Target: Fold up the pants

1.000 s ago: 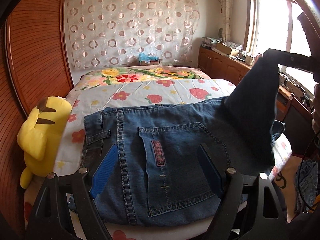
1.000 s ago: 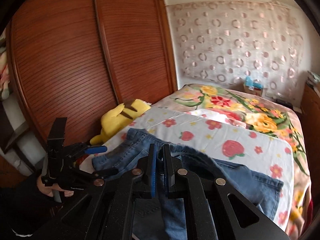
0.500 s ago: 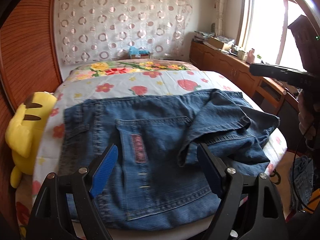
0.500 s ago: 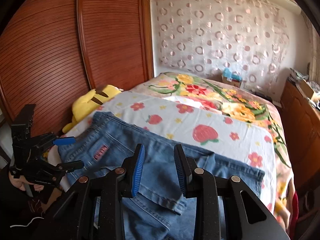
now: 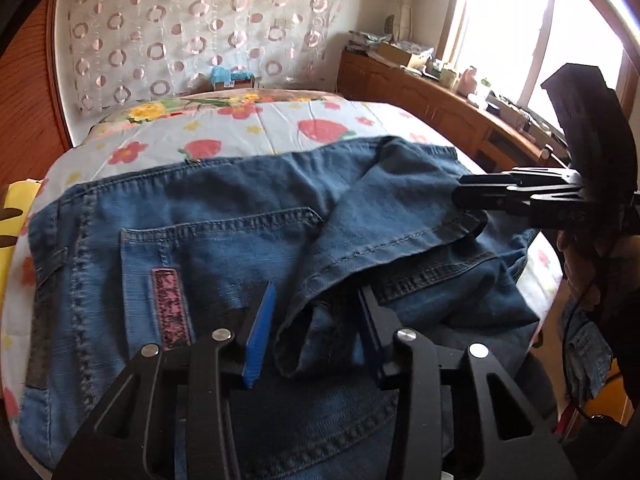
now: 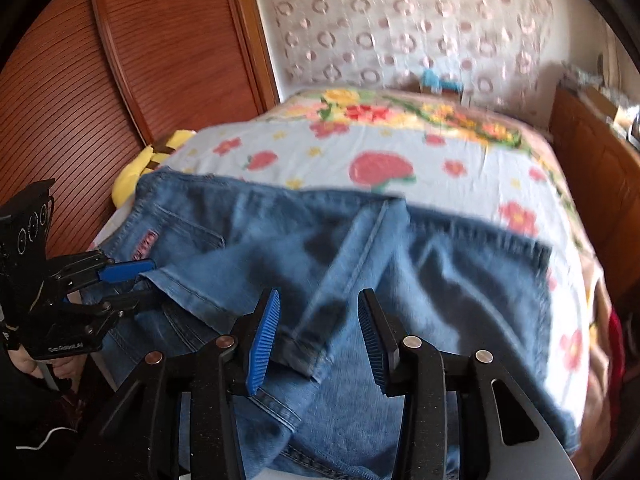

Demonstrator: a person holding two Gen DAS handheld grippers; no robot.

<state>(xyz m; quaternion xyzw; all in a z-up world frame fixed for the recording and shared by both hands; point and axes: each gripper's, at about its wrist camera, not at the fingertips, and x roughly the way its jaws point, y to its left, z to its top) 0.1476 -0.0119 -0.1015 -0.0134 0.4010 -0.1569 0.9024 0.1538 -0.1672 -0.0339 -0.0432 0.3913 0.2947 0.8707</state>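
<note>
1. Folding is under way: the jeans [image 5: 248, 248] lie across the bed [image 5: 280, 128], waist end toward the plush [image 6: 160, 152], with one leg doubled back over the seat so its hem [image 5: 384, 248] runs slantwise over the back pocket [image 5: 208, 264].
2. The left gripper [image 5: 316, 332] straddles the hem's near corner. Its jaws are closing, denim between them, but the pads do not look pressed onto it yet.
3. The right gripper [image 6: 316, 332] hangs over the same hem further along. Its jaws are opening, with the hem's corner lying loose between them and nothing held.
4. My reading is that the leg has been laid over and is now being re-gripped for squaring up or for the next fold.
5. Next, the left jaws need to bite the hem itself, not the seat layer beneath, and the right needs a matching hold so the edge travels straight.
6. Containers: only the back pocket counts. It lies flat, and whether anything is inside cannot be told.
</note>
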